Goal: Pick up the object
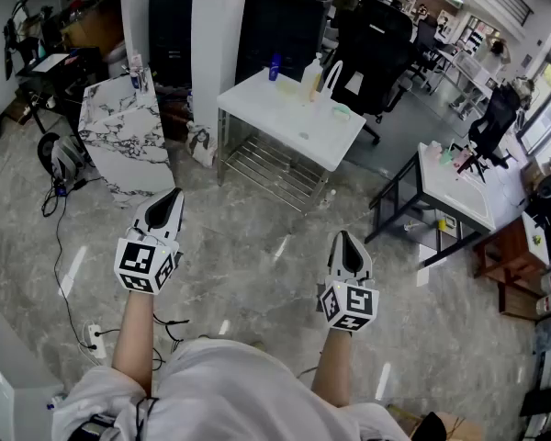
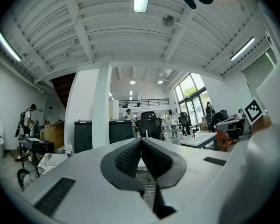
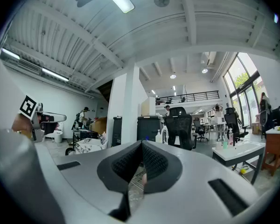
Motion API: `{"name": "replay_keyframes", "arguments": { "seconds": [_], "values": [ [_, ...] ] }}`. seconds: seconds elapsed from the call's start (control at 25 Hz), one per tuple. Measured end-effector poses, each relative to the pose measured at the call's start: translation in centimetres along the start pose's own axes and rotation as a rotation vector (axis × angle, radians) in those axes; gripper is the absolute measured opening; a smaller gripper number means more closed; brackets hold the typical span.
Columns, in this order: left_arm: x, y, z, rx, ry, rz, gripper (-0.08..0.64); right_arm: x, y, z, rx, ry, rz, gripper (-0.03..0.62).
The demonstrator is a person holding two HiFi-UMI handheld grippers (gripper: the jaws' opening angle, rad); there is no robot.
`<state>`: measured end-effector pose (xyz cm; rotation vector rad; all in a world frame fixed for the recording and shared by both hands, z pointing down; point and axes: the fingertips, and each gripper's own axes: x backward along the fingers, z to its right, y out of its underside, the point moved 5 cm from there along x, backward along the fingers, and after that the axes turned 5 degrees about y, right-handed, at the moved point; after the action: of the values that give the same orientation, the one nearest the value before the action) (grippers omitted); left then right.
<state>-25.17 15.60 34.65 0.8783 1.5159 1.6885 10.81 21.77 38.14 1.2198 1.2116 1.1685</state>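
Observation:
A white table (image 1: 257,99) with a wire shelf underneath stands some way ahead of me. On it are a blue bottle (image 1: 274,67), a pale spray bottle (image 1: 310,79), a white bottle (image 1: 333,75) and a small green item (image 1: 341,110). Both grippers hang in the air over the marble floor, well short of the table. My left gripper (image 1: 172,198) is shut with nothing in it; in its own view the dark ribbed pads (image 2: 126,158) meet at the tip of the left gripper (image 2: 141,141). My right gripper (image 1: 348,240) is shut and empty too, pads pressed together at the right gripper (image 3: 142,144).
A marble-patterned block (image 1: 129,136) stands at the left, with cables (image 1: 60,191) and a power strip (image 1: 96,339) on the floor near it. A white pillar (image 1: 219,44) and black cabinets (image 1: 280,16) are behind the table. Another white table (image 1: 459,191) and office chairs (image 1: 372,39) are at the right.

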Motion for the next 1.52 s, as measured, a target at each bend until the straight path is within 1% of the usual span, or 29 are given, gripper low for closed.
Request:
{"name": "replay_keyframes", "arguments": {
  "seconds": [0.16,0.56,0.8,1.04,1.36,1.48,1.52],
  "values": [
    [0.1,-0.1,0.1,-0.005,-0.001,0.010,0.020,-0.2,-0.1,-0.5,0.001,-0.003,0.004,0.006],
    [0.1,0.1,1.6,-0.029,0.020,-0.005,0.020,0.4,-0.1,-0.4,0.000,-0.003,-0.008,0.006],
    [0.0,0.3,1.9,-0.032,0.019,-0.007,0.020,0.4,-0.2,-0.6,-0.027,-0.021,0.011,0.008],
    [-0.1,0.1,2.5,-0.032,0.007,-0.012,0.021,0.7,-0.1,-0.5,-0.032,-0.038,0.012,0.008],
    [-0.5,0.7,4.1,-0.043,0.020,-0.024,0.023,1.0,0.6,0.5,-0.032,-0.051,0.021,0.008],
    [-1.0,0.4,4.5,-0.050,0.012,-0.020,0.030,0.7,0.4,1.1,-0.030,-0.054,0.021,0.008],
    [-1.2,0.3,4.7,-0.049,0.013,-0.019,0.057,0.7,0.4,1.3,-0.031,-0.054,0.022,0.008]
  ]
}}
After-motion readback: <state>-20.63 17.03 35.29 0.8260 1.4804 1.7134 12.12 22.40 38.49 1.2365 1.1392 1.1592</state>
